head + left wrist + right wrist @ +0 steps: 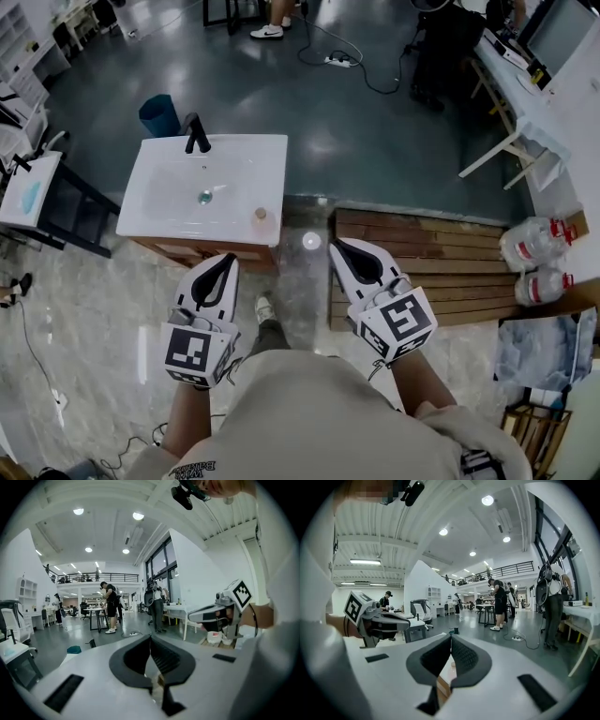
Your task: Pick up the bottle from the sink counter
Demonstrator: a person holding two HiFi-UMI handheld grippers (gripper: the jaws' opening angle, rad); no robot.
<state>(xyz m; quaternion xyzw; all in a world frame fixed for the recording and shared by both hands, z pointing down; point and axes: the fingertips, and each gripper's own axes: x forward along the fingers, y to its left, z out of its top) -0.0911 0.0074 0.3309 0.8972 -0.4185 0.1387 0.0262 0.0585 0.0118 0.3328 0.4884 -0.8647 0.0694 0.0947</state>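
Note:
A small tan bottle (261,218) stands upright on the front right corner of the white sink counter (150,202). A black faucet (196,133) rises at the counter's back edge. My left gripper (228,260) hovers just in front of the counter's front edge, a little left of the bottle, its jaws shut and empty. My right gripper (337,244) is held to the right of the counter, beside the bottle but apart from it, jaws also shut and empty. In the left gripper view the jaws (150,637) meet at their tips; the right gripper view shows the same (451,637).
A blue bin (159,114) sits behind the sink. A wooden pallet (422,253) lies on the floor at the right, with large water jugs (534,242) at its end. A small table (28,192) stands left of the sink. Cables and a power strip (339,61) lie further back.

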